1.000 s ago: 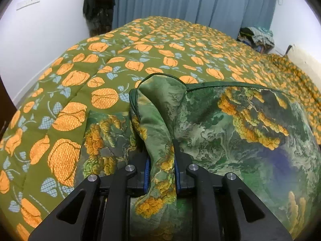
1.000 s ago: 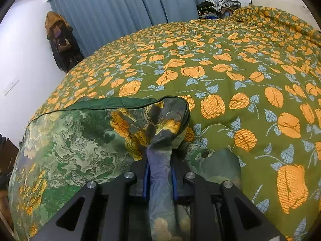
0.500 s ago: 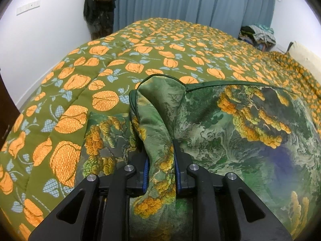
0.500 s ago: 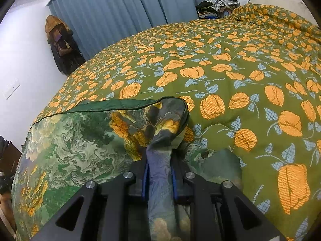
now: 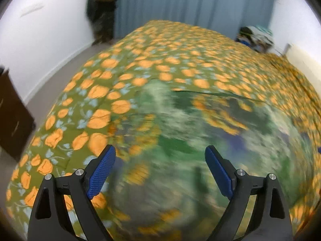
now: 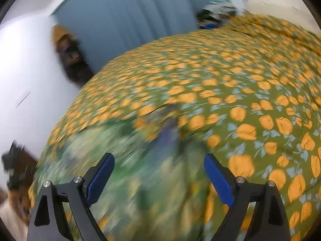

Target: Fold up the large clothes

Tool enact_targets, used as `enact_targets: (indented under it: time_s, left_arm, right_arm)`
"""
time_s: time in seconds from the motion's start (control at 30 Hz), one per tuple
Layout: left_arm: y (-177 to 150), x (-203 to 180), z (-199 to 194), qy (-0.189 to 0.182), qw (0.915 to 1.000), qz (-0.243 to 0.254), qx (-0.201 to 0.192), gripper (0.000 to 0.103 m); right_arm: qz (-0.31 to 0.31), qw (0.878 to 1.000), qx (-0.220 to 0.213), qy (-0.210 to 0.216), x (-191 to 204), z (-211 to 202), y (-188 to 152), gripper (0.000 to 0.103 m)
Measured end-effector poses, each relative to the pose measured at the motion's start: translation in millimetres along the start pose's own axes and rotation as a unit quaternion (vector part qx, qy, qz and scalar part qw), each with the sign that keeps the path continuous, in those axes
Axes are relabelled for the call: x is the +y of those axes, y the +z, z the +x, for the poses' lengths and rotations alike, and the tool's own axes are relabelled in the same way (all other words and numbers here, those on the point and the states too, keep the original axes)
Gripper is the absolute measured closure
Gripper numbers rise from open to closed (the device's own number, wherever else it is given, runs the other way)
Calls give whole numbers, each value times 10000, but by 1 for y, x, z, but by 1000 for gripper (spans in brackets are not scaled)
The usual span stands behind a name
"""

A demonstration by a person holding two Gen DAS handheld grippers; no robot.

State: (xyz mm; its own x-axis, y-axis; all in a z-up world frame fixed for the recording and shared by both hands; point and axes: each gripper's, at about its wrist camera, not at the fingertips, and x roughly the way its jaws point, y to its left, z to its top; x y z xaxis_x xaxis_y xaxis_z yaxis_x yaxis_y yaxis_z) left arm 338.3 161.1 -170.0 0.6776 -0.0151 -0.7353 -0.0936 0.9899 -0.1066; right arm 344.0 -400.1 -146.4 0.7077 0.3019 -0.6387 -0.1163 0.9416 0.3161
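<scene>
Green patterned garment (image 5: 180, 140) lies flat on the bedspread (image 5: 112, 70), just below and ahead of our 2 grippers. Left gripper (image 5: 160, 172) and right gripper (image 6: 159, 175) have just spread wide, empty; the dark-piped edge runs across both.

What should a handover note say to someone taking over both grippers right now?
Left gripper: jaws just opened, nothing between them.
Right gripper: the same, open and empty.
Green printed garment: released, lying on the orange-flowered bedspread below both grippers; views are motion-blurred.
Done: this fold laid down and let go.
Left: check how the fold lies once the view steadies, then probably regrip for another fold.
</scene>
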Motion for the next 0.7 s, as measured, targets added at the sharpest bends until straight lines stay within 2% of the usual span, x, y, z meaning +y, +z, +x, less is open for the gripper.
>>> enact_targets:
  time_s: [0.07, 0.13, 0.2, 0.23, 0.37, 0.5, 0.7]
  left_arm:
    - [0, -25, -4, -178, 9994, 288, 50, 11]
    - [4, -50, 0, -374, 9977, 543, 167, 11]
    - [8, -78, 5, -545, 9952, 764, 259, 11]
    - [11, -89, 7, -619, 9942, 835, 274, 11]
    - [22, -131, 22, -899, 9895, 1055, 405, 11]
    - [44, -165, 61, -905, 9874, 1168, 567, 10]
    - [60, -195, 121, -515, 9893, 1102, 810, 8]
  right_arm:
    - [-305, 9987, 31, 395, 21, -3, -23, 10]
    - [-499, 9966, 207, 616, 29, 8, -39, 10]
    - [-530, 9971, 387, 395, 28, 25, -54, 11]
    - [-534, 9977, 337, 228, 23, 30, -62, 12]
    - [-945, 9953, 199, 69, 31, 26, -64, 11]
    - [-928, 9953, 240, 163, 27, 35, -67, 11]
    - [-826, 9959, 249, 273, 24, 39, -66, 11]
